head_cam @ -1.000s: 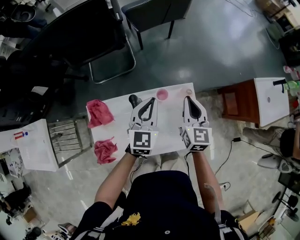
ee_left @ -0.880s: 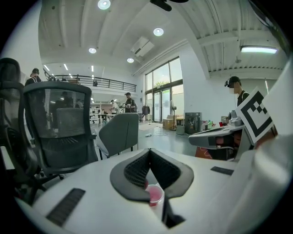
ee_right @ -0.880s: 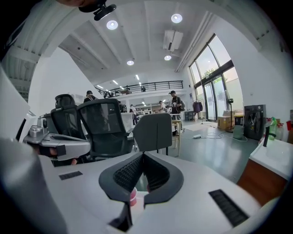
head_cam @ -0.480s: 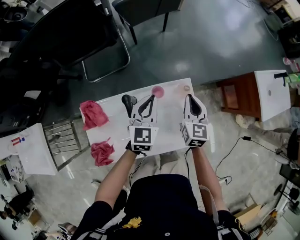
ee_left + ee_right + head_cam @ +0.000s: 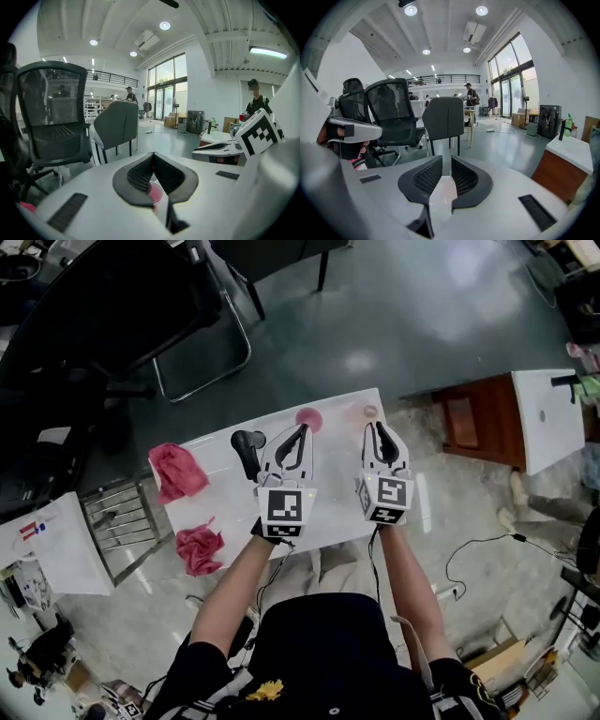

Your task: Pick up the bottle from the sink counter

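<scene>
Reaching forward side by side from the torso, the person's two bare forearms stretch out over the white bench point(image 5: 336, 479), each hand gripping a tool whose marker cube sits at the near end and whose tip points away and slightly down. The left tongs point(image 5: 304, 430) are pressed together at the tips with nothing pinched. A pink cup point(image 5: 308, 418) stands just beyond them on the far edge and shows through the loop behind their tips in the left gripper view. The right tongs point(image 5: 376, 427) have just been opening and now stand slightly spread, a narrow slit between the ribbed pads point(image 5: 425, 176), with nothing inside it. A black object point(image 5: 247, 444) lies just left of the left tool, and two red cloths point(image 5: 173, 471) lie at the left end. The green bottle point(image 5: 568, 123) stands well apart from both tools, far to the right on the sink bench point(image 5: 576, 151), beside a black tap point(image 5: 561, 129).
</scene>
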Motion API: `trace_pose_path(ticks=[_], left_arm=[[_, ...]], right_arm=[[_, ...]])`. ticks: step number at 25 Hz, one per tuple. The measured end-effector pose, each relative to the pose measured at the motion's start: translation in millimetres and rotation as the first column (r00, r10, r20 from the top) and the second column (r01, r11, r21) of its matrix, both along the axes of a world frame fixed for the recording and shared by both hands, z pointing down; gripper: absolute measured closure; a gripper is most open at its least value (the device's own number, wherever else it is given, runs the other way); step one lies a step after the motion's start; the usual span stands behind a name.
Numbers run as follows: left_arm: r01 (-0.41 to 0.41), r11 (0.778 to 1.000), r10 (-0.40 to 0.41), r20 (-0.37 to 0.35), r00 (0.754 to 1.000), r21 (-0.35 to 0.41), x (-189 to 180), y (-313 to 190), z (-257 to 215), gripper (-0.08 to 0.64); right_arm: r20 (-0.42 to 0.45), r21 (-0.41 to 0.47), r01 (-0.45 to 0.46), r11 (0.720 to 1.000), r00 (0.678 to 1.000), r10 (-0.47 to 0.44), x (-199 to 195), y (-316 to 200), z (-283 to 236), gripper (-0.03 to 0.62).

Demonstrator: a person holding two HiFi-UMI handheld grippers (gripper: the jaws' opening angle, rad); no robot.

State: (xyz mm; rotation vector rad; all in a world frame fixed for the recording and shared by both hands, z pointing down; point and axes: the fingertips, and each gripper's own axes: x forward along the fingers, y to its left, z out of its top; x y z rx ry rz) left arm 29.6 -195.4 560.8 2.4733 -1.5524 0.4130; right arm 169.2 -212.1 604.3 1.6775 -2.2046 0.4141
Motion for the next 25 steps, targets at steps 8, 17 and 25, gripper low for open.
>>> trace_pose_path(ticks=[8, 17, 25], left_arm=[[0.007, 1.000, -0.007, 0.001, 1.000, -0.026, 2, -3, 23, 0.541], [0.017, 0.999, -0.017, 0.006, 1.000, -0.034, -1, -15, 40, 0.541], [0.024, 0.998, -0.024, -0.001, 1.000, -0.054, -1, -11, 49, 0.541]], right_arm=[[0.008, -0.042, -0.019, 0.999, 1.000, 0.020, 3, -14, 32, 0.359], [-0.003, -0.113, -0.014, 0.994, 1.000, 0.014, 1, -27, 78, 0.242], [-0.009, -0.143, -0.011, 0.990, 1.000, 0.010, -1, -49, 109, 0.143]])
